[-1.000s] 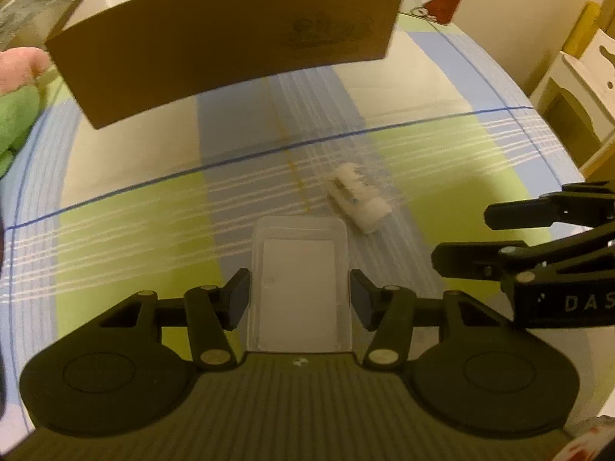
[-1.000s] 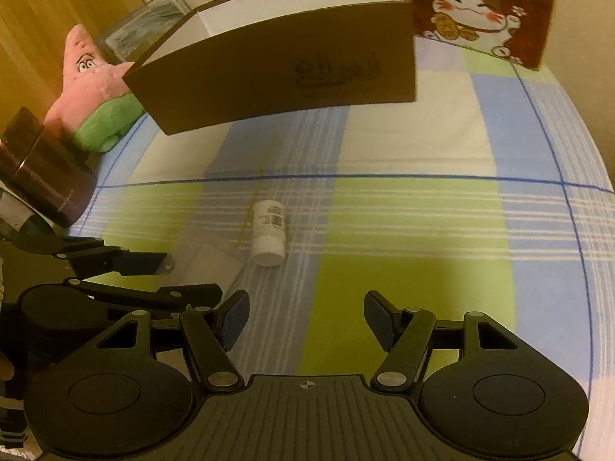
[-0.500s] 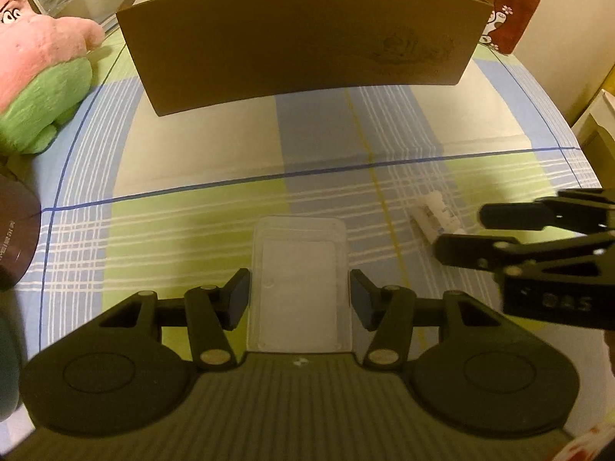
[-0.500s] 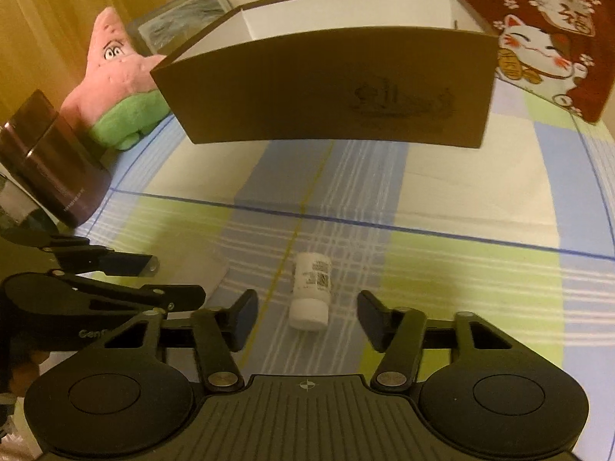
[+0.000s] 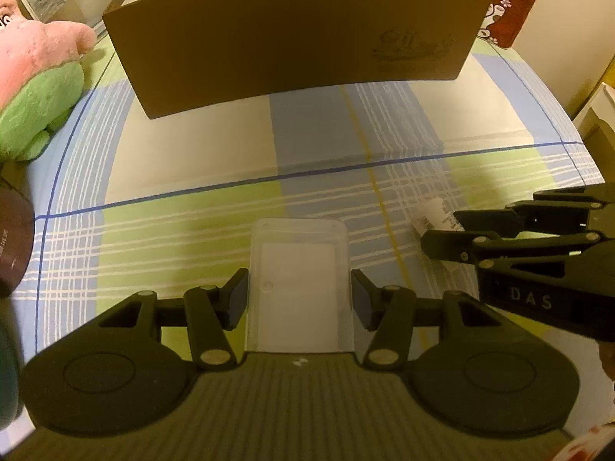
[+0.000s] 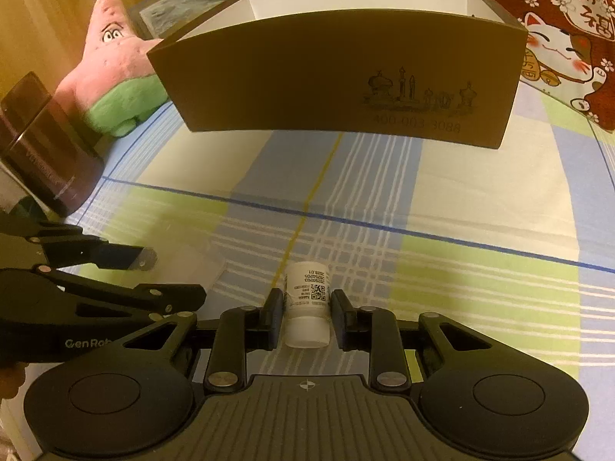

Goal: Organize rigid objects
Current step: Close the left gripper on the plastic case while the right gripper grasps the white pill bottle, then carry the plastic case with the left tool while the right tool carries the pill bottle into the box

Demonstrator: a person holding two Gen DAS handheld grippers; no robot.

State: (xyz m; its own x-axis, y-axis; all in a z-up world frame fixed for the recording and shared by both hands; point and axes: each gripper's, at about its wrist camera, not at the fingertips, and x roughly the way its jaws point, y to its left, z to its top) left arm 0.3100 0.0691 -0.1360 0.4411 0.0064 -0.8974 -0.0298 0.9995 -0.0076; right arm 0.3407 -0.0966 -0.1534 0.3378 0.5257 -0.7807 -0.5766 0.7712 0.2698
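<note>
A clear flat plastic case sits between the fingers of my left gripper, which is shut on it; it also shows faintly in the right wrist view. A small white bottle with a printed label lies on the checked cloth between the fingers of my right gripper, which is closed against its sides. In the left wrist view the bottle peeks out beside the right gripper. A brown open box stands ahead, also seen in the left wrist view.
A pink and green starfish plush lies left of the box. A dark cylindrical container stands at the left. A red lucky-cat cloth hangs at the back right. White furniture stands past the right edge.
My right gripper has moved forward over the white bottle and its fingers have closed from wide open onto the bottle's sides. My left gripper keeps the clear case and has turned toward the box.
</note>
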